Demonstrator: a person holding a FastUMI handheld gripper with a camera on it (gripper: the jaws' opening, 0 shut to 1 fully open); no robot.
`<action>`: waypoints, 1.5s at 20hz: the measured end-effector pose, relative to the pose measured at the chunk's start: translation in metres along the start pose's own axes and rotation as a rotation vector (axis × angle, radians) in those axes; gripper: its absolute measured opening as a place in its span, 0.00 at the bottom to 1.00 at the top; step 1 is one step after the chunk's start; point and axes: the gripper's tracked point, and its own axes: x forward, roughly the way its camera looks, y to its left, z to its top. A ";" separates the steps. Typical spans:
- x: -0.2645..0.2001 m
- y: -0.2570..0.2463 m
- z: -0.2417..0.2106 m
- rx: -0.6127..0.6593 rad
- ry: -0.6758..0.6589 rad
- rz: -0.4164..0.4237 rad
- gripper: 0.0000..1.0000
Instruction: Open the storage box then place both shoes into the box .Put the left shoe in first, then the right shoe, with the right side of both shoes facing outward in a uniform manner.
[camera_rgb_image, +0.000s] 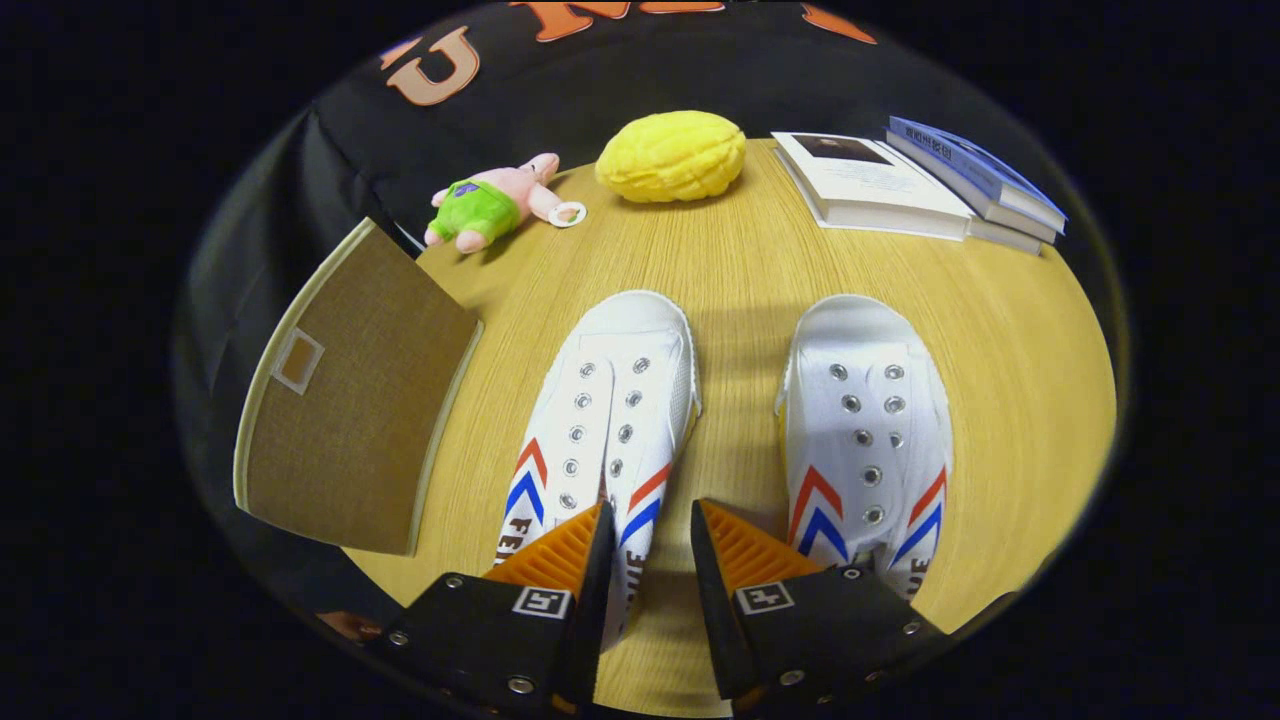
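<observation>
We see the two white shoes side by side on the wooden bench (740, 260), toes pointing away from us. The left shoe (605, 400) lies partly under the fingers, and its inner side runs into the gap between them. The right shoe (865, 420) is just beside it, with a strip of bare wood between the two. Both have metal eyelets without laces and red and blue chevron stripes on the sides.

The hand-held gripper (650, 520) hangs above the heel end of the shoes. Its fingers are spread a little apart and they pinch nothing; whether they touch the left shoe, we cannot tell.

To the left of the left shoe stands the storage box (350, 400), brown fabric with a pale border and a small label window. Its lid looks closed, and it reaches over the bench edge.

Beyond the shoes, at the far side of the bench, we find a small pink plush toy (490, 205) in green shorts, a yellow bumpy cushion (672, 155), and a few stacked books (920, 185).
</observation>
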 end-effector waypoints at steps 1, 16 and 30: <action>0.001 0.005 -0.001 0.071 0.003 0.024 0.32; -0.037 0.059 0.036 0.278 -0.075 0.140 0.05; -0.116 0.213 0.140 0.047 -0.261 0.349 0.05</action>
